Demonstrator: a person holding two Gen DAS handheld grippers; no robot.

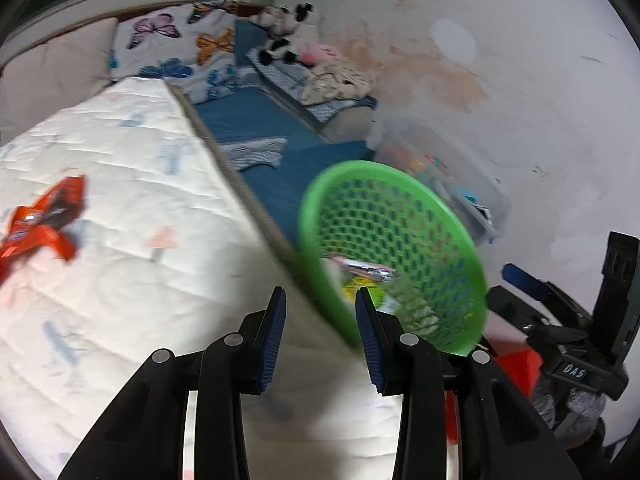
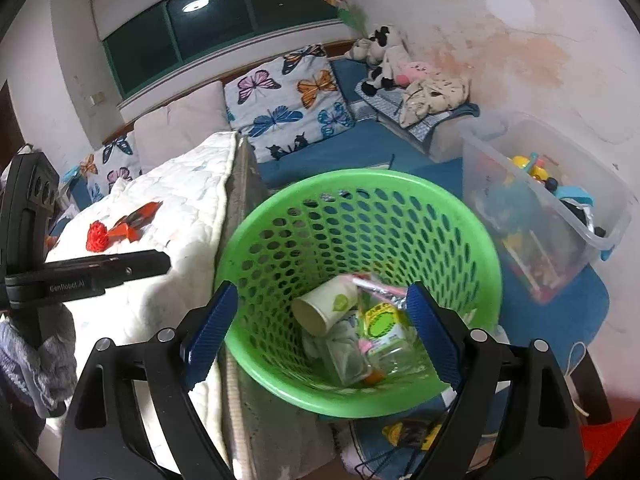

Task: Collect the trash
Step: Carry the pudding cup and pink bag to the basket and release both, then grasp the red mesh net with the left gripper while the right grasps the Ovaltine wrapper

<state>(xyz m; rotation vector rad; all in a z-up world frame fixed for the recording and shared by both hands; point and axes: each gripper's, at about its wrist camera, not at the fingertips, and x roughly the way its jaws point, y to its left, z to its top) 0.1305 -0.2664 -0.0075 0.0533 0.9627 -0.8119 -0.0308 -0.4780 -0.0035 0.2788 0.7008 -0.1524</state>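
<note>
A green mesh basket (image 2: 476, 236) stands on the blue floor beside the white quilted mattress (image 2: 188, 200). It holds a paper cup (image 2: 324, 306), a foil wrapper (image 2: 376, 286) and clear plastic packaging (image 2: 384, 332). My right gripper (image 2: 324, 332) is open and empty, hovering over the basket's near rim. My left gripper (image 1: 320, 328) is open and empty above the mattress edge (image 1: 120, 200), next to the basket (image 1: 312, 208). An orange wrapper (image 1: 40, 224) lies on the mattress at the left; it also shows in the right wrist view (image 2: 136, 220), by a red crumpled piece (image 2: 98, 236).
A clear plastic bin (image 2: 540, 200) of toys stands right of the basket. Butterfly pillows (image 2: 288, 104) and plush toys (image 2: 384, 56) lie at the back. A yellow wrapper (image 2: 408, 434) lies on the floor below the basket. The other gripper's body (image 1: 576, 340) is at the right.
</note>
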